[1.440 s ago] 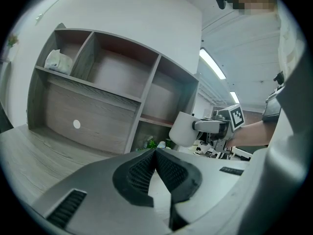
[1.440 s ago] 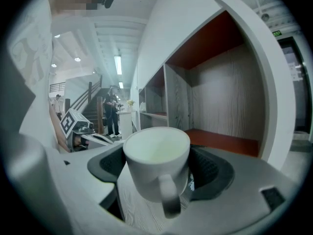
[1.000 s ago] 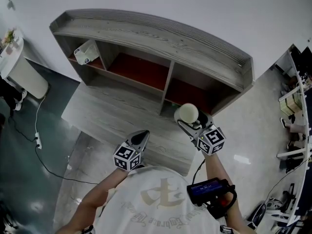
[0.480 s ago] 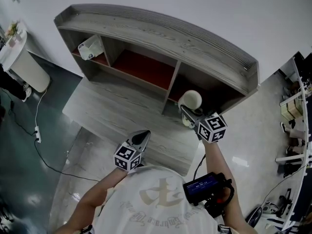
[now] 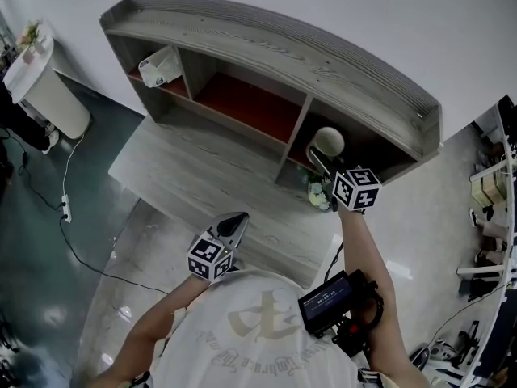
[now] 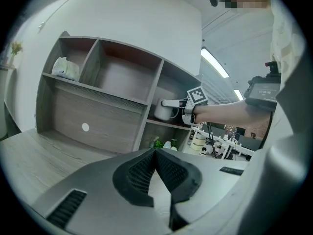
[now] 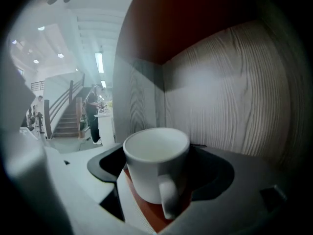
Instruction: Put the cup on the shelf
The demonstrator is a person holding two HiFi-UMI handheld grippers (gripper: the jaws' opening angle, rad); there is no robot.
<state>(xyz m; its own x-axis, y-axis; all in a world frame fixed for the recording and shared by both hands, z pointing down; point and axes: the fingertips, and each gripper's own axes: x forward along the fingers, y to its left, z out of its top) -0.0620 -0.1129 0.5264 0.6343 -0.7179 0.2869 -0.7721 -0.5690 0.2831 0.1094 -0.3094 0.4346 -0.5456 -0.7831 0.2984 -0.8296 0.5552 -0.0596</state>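
Here, the right gripper clamps the white cup inside the right bay of the shelf, at one o'clock. Letting go above the bay's floor could tip it, and the side wall at three o'clock crowds it. The left gripper hangs closed and empty. A small plant sits below the cup.

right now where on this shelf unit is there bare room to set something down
Free: the middle compartment, its red floor bare between the two dividers, and the desk top in front of the shelf. Crowded: the right compartment, where the right gripper holds the cup; the left compartment has a white object; the nook below right holds a small plant.
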